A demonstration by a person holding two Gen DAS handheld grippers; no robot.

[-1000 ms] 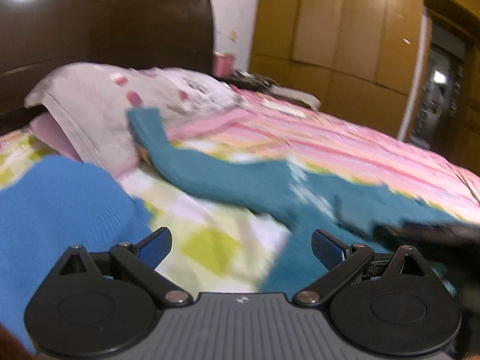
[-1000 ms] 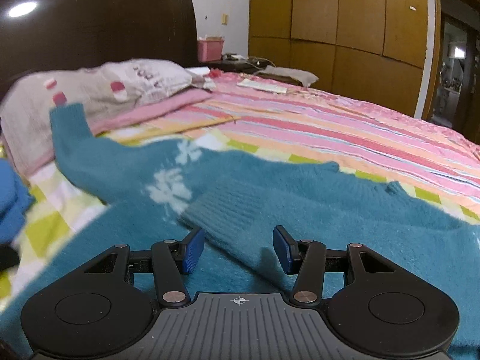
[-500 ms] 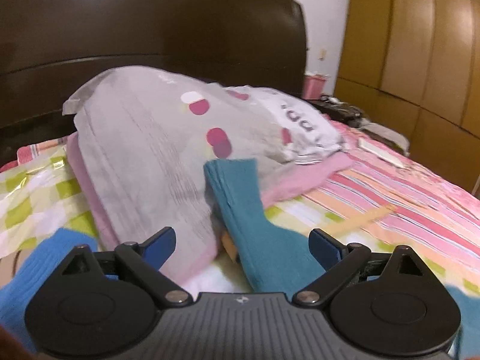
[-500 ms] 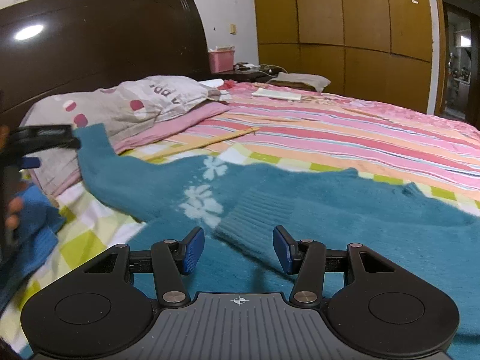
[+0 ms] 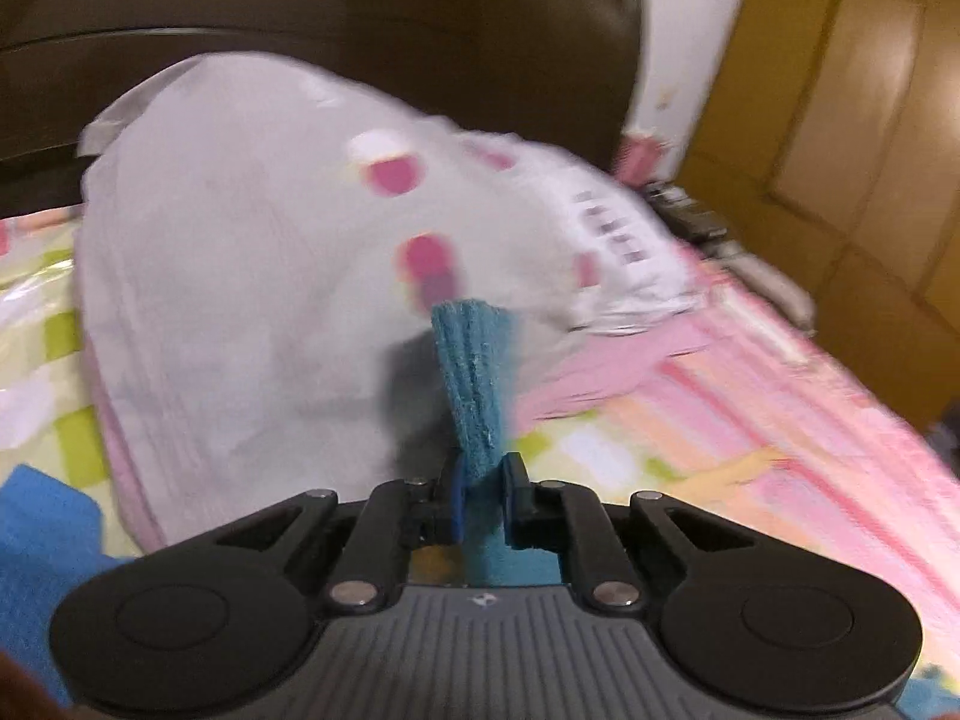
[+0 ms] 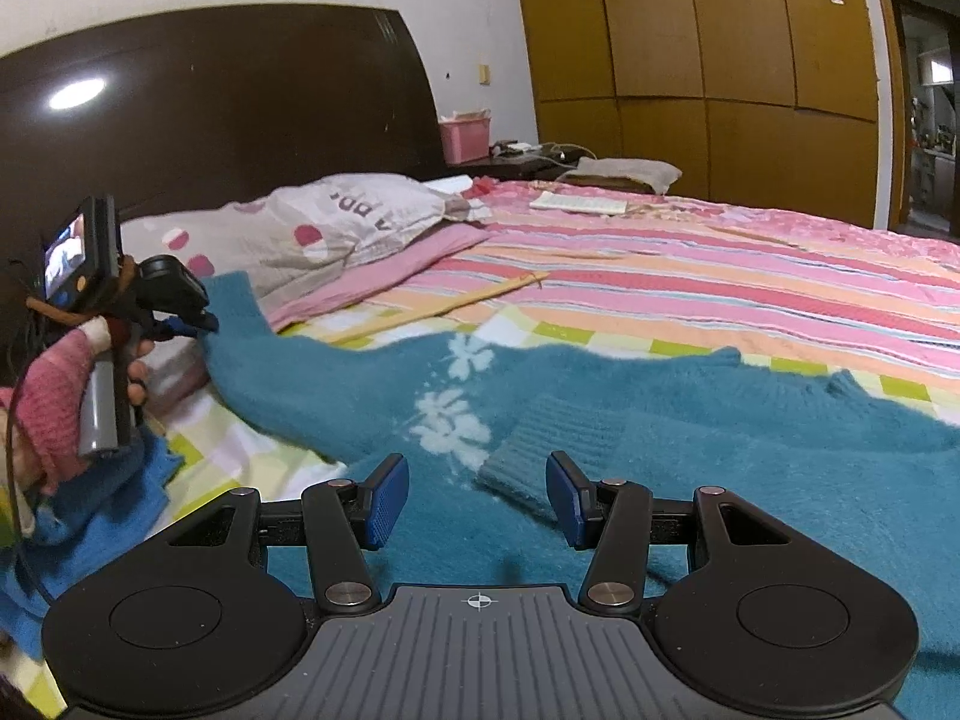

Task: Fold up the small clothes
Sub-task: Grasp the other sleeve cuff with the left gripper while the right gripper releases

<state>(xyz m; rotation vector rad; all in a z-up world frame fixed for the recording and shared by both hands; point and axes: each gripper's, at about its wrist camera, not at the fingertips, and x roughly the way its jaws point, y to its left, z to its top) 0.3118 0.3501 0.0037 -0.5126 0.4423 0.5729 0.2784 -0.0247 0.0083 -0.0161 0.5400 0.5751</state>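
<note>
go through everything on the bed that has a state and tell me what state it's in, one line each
Left gripper: jaws just closed, shut on the sleeve cuff.
Right gripper: open, nothing between the pads.
Teal sweater: spread on the bed, unfolded, nearer sleeve laid across the body.
Sleeve cuff: pinched, far sleeve stretched toward the pillow.
Pillow: lying flat by the headboard.
Blue garment: crumpled, unfolded.
</note>
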